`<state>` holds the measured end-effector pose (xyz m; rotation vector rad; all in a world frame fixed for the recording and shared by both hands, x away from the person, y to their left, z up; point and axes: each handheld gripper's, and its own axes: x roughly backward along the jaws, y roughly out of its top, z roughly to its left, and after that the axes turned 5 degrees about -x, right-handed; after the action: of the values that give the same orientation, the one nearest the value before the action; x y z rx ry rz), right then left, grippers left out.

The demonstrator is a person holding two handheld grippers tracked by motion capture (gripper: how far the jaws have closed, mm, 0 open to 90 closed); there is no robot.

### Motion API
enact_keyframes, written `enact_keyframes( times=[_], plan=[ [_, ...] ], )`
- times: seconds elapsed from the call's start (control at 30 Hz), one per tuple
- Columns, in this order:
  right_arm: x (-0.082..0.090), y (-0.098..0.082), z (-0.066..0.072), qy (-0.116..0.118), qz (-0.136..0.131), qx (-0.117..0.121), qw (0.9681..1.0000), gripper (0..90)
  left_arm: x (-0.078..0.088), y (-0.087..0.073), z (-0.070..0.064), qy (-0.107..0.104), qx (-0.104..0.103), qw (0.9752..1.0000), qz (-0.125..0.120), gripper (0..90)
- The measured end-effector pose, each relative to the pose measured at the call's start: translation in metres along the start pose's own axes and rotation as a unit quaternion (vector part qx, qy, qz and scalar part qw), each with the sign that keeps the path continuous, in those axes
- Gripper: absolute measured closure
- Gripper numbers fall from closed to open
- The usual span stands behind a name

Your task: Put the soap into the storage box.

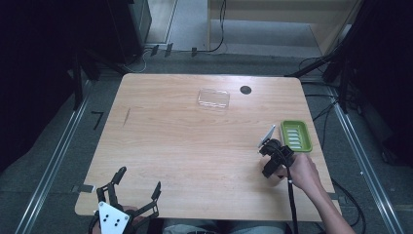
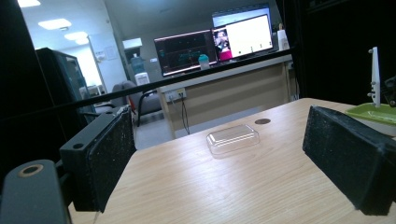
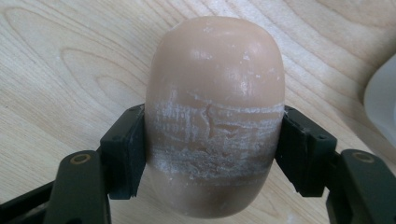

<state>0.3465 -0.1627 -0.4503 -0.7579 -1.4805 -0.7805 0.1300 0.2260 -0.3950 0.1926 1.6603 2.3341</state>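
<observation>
A tan oval bar of soap, scuffed white across its middle, sits between the jaws of my right gripper, which is shut on its sides just above the wooden table. In the high view my right gripper hangs at the table's right side, just left of a green ribbed soap dish. My left gripper rests at the near left edge, open with nothing between its pads. From there the dish lies at the far right.
A clear plastic lid lies at the back middle of the table, also ahead of the left gripper. A dark round hole is beside it. A pale rounded edge lies right of the soap. Cables run on the floor behind.
</observation>
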Motion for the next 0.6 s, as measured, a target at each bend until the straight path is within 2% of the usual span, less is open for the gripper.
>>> enact_keyframes(
  times=[0.6],
  plan=[
    [0.008,-0.007,-0.016,-0.01,-0.01,-0.015,0.9998,33.3,0.0,0.0,0.0,0.0,0.0,1.0,0.0,9.9]
  ],
)
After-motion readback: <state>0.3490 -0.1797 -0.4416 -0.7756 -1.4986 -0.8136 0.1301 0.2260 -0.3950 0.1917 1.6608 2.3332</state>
